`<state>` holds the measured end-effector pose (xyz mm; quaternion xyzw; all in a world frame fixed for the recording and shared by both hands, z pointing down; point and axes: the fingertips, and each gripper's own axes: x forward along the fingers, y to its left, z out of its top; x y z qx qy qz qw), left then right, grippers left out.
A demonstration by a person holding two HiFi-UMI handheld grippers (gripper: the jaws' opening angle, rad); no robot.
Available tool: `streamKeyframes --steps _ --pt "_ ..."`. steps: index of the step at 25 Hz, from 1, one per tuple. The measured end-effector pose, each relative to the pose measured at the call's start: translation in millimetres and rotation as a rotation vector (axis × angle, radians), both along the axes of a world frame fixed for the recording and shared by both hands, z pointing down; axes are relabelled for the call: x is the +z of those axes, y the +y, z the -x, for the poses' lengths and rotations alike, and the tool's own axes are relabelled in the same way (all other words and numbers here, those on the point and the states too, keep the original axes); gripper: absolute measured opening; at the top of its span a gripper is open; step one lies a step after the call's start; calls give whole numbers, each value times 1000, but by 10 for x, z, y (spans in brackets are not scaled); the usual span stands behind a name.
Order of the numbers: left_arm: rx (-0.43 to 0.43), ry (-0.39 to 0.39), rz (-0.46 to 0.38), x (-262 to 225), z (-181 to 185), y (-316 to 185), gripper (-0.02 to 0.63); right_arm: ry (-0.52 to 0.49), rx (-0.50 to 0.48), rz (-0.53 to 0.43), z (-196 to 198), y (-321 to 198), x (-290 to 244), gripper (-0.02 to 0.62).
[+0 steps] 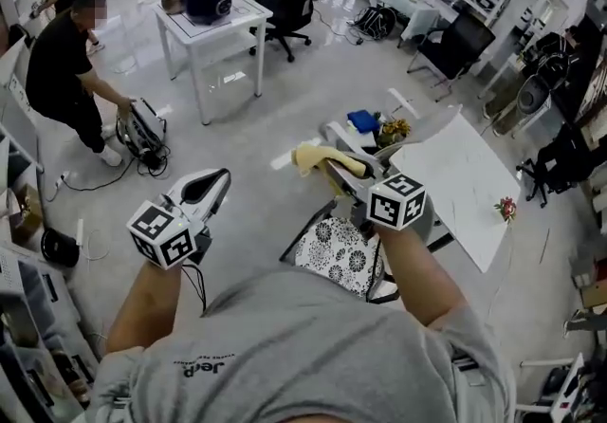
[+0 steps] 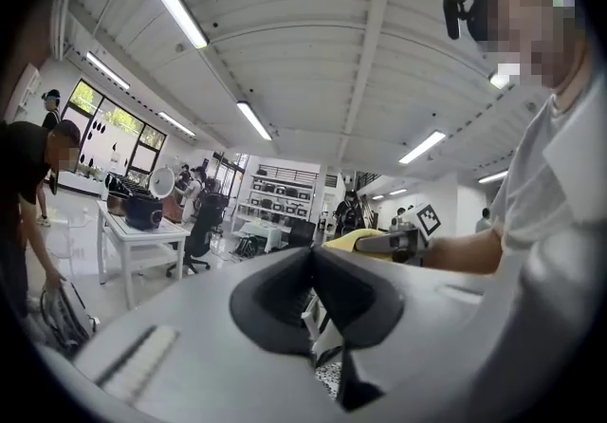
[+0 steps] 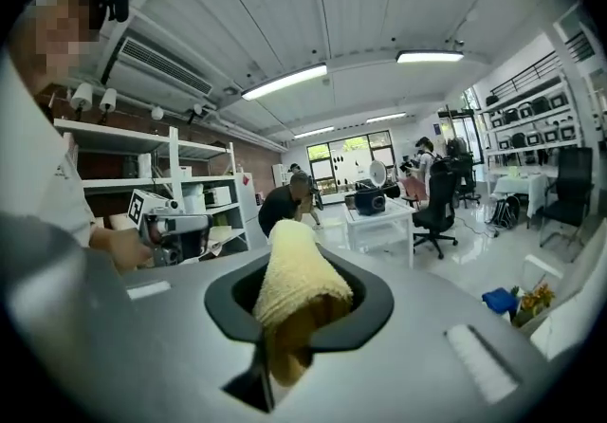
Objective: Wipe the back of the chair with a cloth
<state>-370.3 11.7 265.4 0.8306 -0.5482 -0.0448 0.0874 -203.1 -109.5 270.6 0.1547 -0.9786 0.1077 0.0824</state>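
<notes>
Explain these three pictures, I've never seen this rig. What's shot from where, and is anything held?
No robot: a person holds a handheld two-jaw gripper in each hand. The head view looks down from a camera on their head; the other two views ride on the grippers, looking along the jaws. The right gripper is shut on a yellow cloth, by a chair with a patterned seat. The left gripper is shut and empty. The cubes with square markers belong to the grippers.

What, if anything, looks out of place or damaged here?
Nothing stands out. The right gripper is shut on the yellow terry cloth over the chair with a black-and-white floral seat. The left gripper is shut and empty.
</notes>
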Motion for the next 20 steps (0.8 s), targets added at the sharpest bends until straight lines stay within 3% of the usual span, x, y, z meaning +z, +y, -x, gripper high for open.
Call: streamKeyframes --steps 6,20 --pt "-20 4 -17 -115 27 57 58 3 -50 -40 146 135 -52 52" --pt "-1 5 -22 -169 -39 76 58 -36 -39 -93 63 191 -220 52"
